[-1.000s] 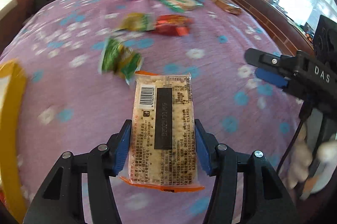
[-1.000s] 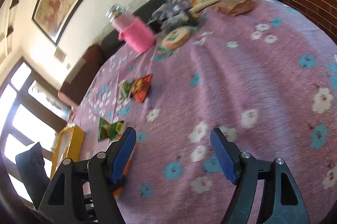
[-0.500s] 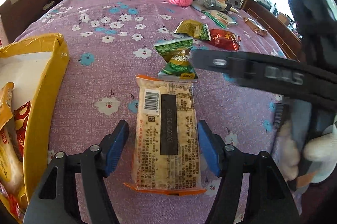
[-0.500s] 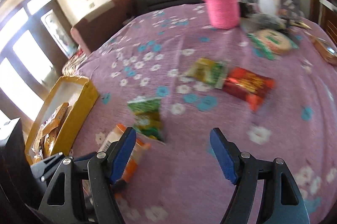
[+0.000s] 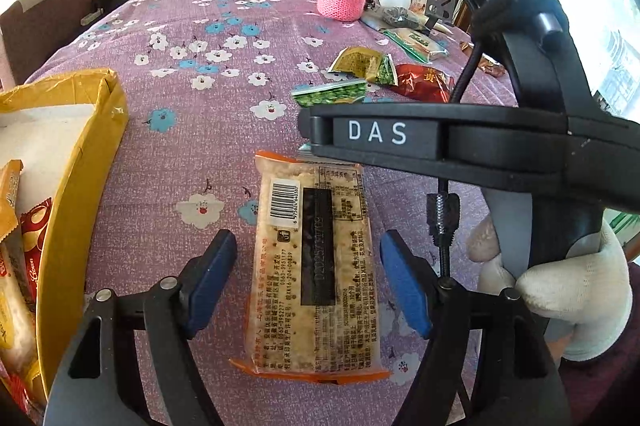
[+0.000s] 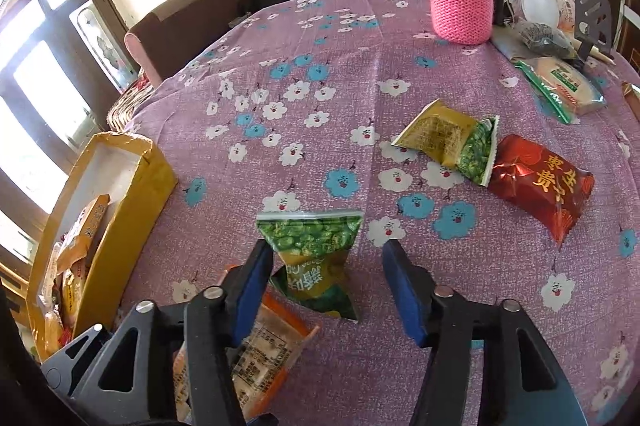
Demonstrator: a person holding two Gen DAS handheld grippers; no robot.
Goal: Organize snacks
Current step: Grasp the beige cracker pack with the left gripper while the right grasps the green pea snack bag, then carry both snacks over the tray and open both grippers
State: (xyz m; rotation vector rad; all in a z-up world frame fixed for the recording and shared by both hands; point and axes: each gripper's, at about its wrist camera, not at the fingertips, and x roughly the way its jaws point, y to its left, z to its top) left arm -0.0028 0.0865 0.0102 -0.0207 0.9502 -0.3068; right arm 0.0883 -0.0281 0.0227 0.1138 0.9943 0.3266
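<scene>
A yellow cardboard box (image 5: 86,162) holding snacks sits far left on the purple flowered worktop (image 5: 200,130). The left gripper (image 5: 306,280) gapes around the orange-edged cracker packet (image 5: 316,262), untouching. The right gripper (image 6: 328,286), spread wide, straddles a green pea packet (image 6: 312,258).

Left gripper (image 5: 308,286) gap: cracker pack (image 5: 314,262) lies between the parted pads, room either side.
Upper right, left view: right gripper (image 5: 376,136) crosses over the pack's far end.
Right gripper's gap: green pea bag (image 6: 316,258) fills it.
Left edge: yellow box (image 5: 80,194) wall.
Centre cloth (image 6: 320,66): bare.
</scene>
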